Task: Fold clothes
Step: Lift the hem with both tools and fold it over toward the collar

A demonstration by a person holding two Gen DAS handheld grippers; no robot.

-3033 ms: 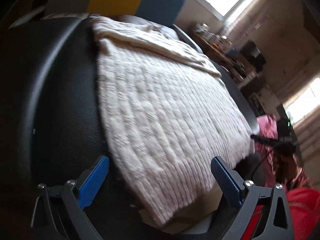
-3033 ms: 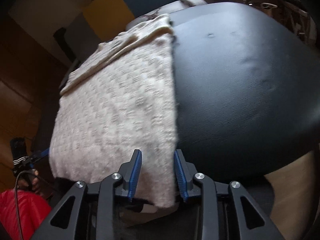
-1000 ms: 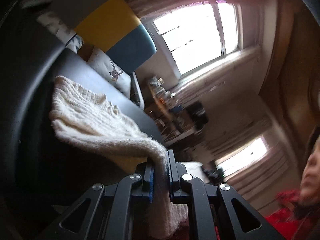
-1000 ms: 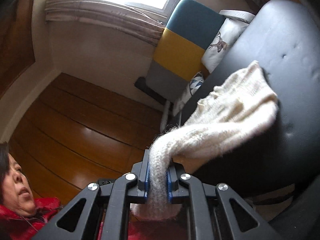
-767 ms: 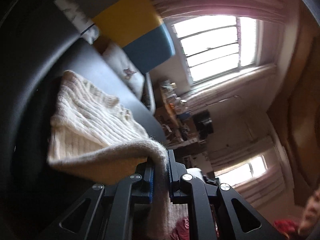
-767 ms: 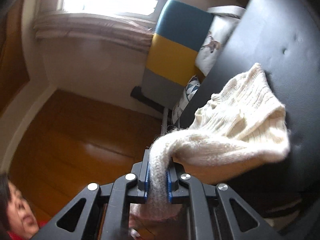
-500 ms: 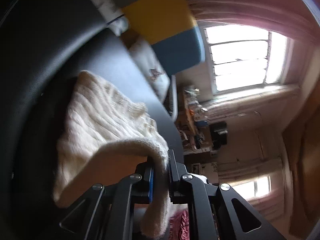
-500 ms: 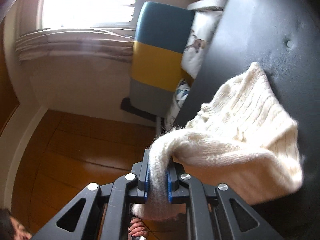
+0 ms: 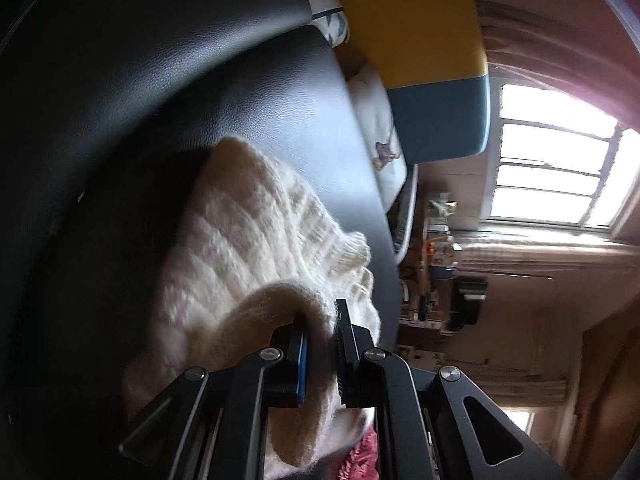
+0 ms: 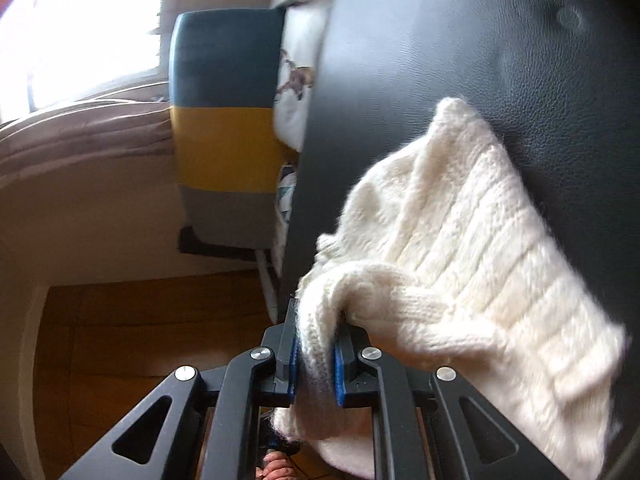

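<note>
Sweater (image 9: 256, 248) — cream, chunky ribbed knit — lies on the black leather cushion (image 9: 200, 80), its near edge lifted off the surface and carried over the part that rests there. Left gripper (image 9: 320, 344) clenched on one corner of that raised edge; the knit is pinched between the blue pads and bunches out below them. Right gripper (image 10: 314, 344) likewise clamped on the other corner, fabric squeezed tight between its pads, a loose flap hanging under the jaws. In the right wrist view the sweater (image 10: 460, 240) spreads away to the right of the gripper, ribs running lengthwise, far end tapering to a rounded point against the black leather cushion (image 10: 520, 40). Both views are tilted steeply, so the room reads sideways.

Beyond the cushion edge: a blue, yellow and grey block cushion (image 10: 224, 120) standing upright, with a white printed pillow (image 10: 296, 80) wedged between it and the black leather. Same block cushion (image 9: 420, 60) in the left wrist view, beside a bright window (image 9: 560, 160). Wooden floor (image 10: 140, 340) below — a fingertip or two (image 10: 276, 466) just visible at the bottom edge, mostly hidden by the gripper body.
</note>
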